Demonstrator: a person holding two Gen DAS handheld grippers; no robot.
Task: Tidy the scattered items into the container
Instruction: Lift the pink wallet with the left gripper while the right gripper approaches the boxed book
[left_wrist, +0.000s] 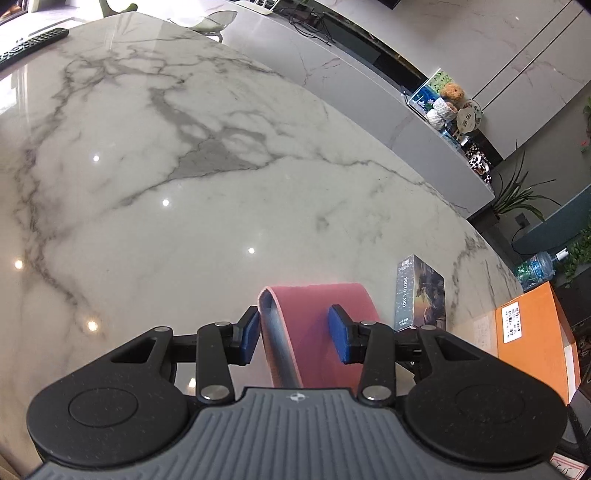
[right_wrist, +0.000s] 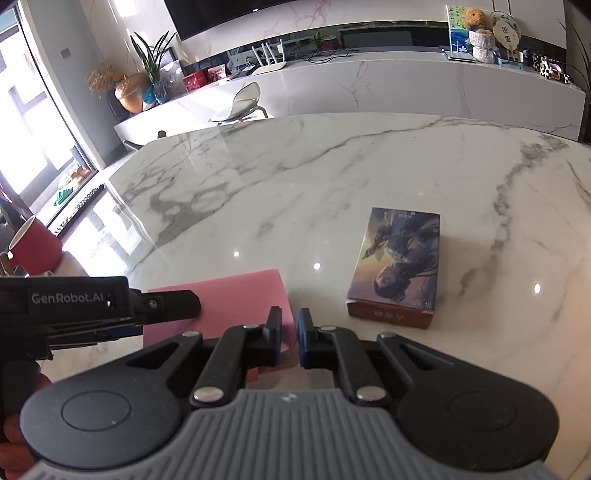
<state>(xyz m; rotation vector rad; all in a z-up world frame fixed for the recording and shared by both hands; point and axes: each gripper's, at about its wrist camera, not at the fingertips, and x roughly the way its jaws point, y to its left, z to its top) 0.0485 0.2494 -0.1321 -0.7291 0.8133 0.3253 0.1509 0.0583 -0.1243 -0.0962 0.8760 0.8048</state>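
Observation:
A pink sheet (left_wrist: 314, 314) with a grey underside hangs curled over the marble table (left_wrist: 184, 166). My left gripper (left_wrist: 295, 332) is shut on its curled part, the blue pads on either side of the fold. In the right wrist view the same pink sheet (right_wrist: 229, 299) spreads flat, and my right gripper (right_wrist: 290, 332) is shut on its right edge. The left gripper's upper finger (right_wrist: 177, 302) lies over the sheet's left part. A picture-printed card box (right_wrist: 395, 266) lies on the table to the right of the sheet. An orange box (left_wrist: 532, 332) stands at the table's right edge.
The card box (left_wrist: 421, 295) lies just right of the left gripper. A black remote (left_wrist: 33, 42) lies at the far left of the table. A red cup (right_wrist: 35, 245) stands left of the table edge. A long white sideboard (right_wrist: 406, 85) runs behind.

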